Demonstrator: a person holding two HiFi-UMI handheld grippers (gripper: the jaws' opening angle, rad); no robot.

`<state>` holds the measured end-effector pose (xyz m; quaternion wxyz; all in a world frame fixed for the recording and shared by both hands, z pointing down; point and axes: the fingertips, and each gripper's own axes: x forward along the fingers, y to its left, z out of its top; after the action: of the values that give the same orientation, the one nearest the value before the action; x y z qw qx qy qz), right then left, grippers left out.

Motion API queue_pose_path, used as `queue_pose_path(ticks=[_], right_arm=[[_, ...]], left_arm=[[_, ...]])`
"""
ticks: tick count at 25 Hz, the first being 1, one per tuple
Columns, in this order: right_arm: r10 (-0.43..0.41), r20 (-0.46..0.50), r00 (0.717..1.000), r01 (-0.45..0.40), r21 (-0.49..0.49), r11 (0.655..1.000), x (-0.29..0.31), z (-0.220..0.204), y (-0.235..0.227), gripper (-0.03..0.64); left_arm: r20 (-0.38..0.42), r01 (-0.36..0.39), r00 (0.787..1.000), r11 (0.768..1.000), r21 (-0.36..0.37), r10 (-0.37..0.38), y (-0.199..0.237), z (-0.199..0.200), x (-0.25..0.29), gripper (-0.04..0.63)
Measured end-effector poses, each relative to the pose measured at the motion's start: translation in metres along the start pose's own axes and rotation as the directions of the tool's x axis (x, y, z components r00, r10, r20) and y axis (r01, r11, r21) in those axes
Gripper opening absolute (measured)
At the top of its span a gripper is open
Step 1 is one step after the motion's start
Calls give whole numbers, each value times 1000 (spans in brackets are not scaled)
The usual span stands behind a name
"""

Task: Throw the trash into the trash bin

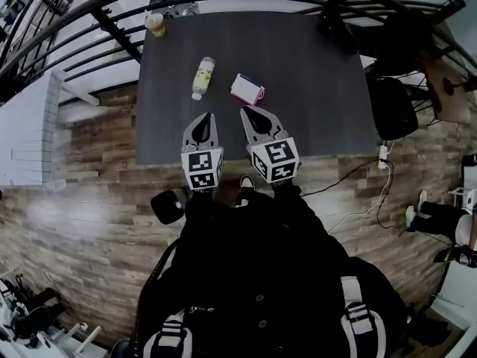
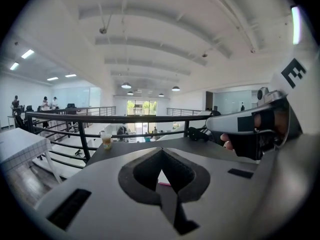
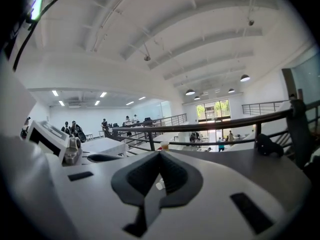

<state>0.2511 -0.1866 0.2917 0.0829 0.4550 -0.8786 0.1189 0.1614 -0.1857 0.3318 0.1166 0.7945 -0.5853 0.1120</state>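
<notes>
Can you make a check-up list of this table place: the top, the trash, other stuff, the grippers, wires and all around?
Surface: dark grey rectangular tabletop, mostly bare.
Job's things: pale plastic bottle with yellow-green label, lying down; small white and pink box beside it, apart; no trash bin seen.
Clutter: plastic cup of brownish drink at the far left corner.
Grippers: left gripper and right gripper both shut, empty, above the near edge.
Cables: white power strip and wires on the floor, right of the table.
Surroundings: black metal railing; wooden plank floor.
</notes>
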Motion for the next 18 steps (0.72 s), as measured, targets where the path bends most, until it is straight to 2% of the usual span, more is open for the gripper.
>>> queue_pose_path(ticks=[10,18], right_arm=[[-44,110,993,45,-9,999,-30,48,-28,12],[-42,128,991,46,-24,999,-32,60,-29,12]], left_arm=[[114,49,992,998,40,-53,-38,62,7,0],[158,62,985,995,73,-73,-47,89,5,0]])
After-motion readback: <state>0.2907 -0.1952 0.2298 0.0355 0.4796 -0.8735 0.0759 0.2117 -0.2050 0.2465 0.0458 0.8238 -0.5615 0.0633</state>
